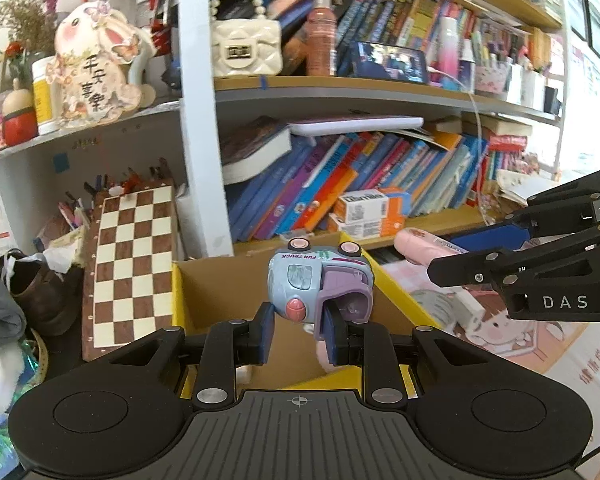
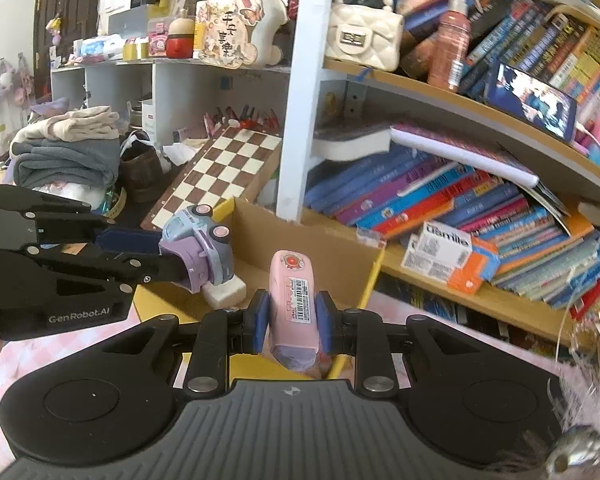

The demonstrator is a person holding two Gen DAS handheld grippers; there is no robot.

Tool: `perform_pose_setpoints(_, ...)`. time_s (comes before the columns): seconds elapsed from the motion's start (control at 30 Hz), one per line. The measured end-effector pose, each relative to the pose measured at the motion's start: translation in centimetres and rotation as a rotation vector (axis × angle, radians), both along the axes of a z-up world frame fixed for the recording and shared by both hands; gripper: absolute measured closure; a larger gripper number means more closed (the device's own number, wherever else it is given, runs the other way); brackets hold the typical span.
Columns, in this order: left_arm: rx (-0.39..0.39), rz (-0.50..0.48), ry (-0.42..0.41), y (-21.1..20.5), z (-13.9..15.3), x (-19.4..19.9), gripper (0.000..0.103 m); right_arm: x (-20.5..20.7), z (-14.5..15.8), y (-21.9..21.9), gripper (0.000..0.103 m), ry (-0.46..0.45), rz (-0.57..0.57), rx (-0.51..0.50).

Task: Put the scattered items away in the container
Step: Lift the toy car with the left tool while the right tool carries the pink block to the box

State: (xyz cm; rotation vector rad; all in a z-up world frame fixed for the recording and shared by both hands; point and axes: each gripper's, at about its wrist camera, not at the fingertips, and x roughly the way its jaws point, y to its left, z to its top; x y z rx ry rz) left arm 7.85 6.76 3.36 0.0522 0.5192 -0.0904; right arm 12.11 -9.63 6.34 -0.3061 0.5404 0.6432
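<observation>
In the left wrist view, the left gripper (image 1: 298,334) fills the bottom of the frame, its blue pads clamped on a toy truck (image 1: 320,280) that hangs upside down at centre, wheels up, over the open cardboard box (image 1: 220,280) with yellow flaps. A white block (image 1: 242,374) shows low inside the box, just behind the left finger. At the right edge the right gripper (image 1: 456,256) reaches in, gripping a pink case (image 1: 418,246) whose end sticks out toward the box's right flap. A chessboard (image 1: 132,268) leans at the left, beside the box, and shelves of books (image 1: 340,188) fill the upper half, with a cream handbag (image 1: 246,48) on the higher shelf. In the right wrist view, the right gripper (image 2: 290,322) is nearest, at the bottom centre, closed tight on the pink case (image 2: 294,300), which stands lengthwise between the pads with a barcode label facing up, above the box's (image 2: 320,248) near edge. At the left of the frame the left gripper (image 2: 156,256) holds the truck (image 2: 200,244) over the box's left side, just above the white block (image 2: 224,292) lying on the box floor. The chessboard (image 2: 220,176) slants behind the box, the books (image 2: 440,200) lean on the shelf at the right, and folded clothes (image 2: 68,152) pile up at the left.
</observation>
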Motion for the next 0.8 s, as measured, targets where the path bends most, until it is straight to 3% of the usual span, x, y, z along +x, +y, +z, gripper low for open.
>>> perform_pose_setpoints(0.23,0.005,0.028,0.012,2.2,-0.8,1.9,0.079,2.8,-0.5,2.6,0.079,0.010,0.021,-0.019)
perform_pose_setpoints(0.8,0.041,0.035,0.116,4.1,-5.1,8.6,0.079,9.7,-5.4,6.6,0.079,0.113,0.057,-0.091)
